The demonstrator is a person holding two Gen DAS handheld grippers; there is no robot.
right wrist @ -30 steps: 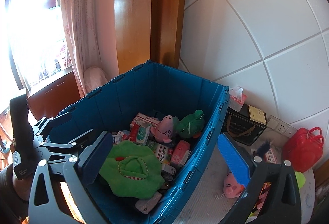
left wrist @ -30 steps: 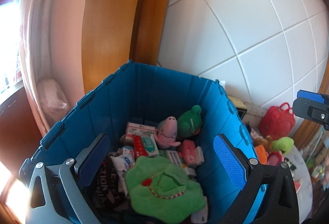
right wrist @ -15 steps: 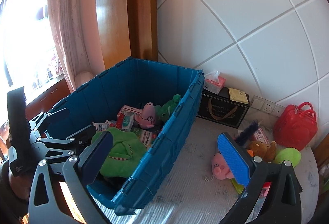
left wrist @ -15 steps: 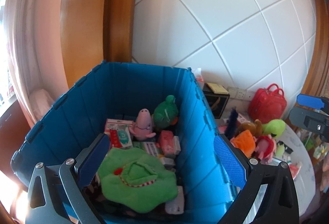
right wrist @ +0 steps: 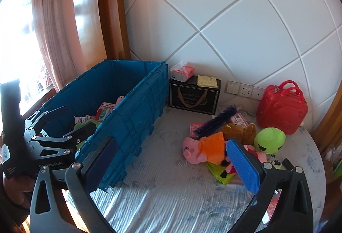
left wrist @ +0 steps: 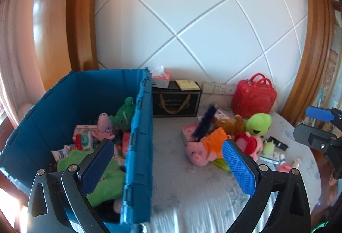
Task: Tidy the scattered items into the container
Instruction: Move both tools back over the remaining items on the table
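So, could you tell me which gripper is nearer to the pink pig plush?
Right. The right gripper hangs open just short of the pink pig plush, while the left gripper sits farther off, over the blue crate.

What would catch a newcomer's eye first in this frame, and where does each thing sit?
First the big blue crate on the left, open and already holding toys and packets. Next the bright heap of plush toys to its right on the table: a pink pig in orange, a lime-green frog, with a red case behind against the wall. Both grippers hang open and empty, the left gripper over the crate's edge.
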